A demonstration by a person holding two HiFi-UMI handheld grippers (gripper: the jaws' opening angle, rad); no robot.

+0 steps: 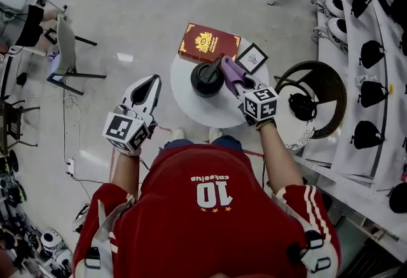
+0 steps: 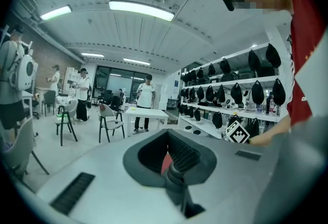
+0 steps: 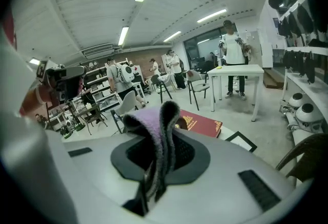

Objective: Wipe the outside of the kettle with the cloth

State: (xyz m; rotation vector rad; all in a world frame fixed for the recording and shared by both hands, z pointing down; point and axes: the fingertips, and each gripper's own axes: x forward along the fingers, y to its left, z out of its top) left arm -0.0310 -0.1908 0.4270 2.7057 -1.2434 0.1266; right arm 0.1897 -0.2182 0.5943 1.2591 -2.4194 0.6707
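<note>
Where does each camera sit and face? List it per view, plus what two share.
Head view: on the head, steeply down at the kettle and round table; arms, red shirt show.
Left gripper view: on the left hand-held gripper, facing shelves; red sleeve shows.
Right gripper view: on the right hand-held gripper, facing room past its cloth.
Shared: red book, head and right gripper views.

A lab workroom: wall shelves of black gear, strip lights, scattered chairs and tables.
</note>
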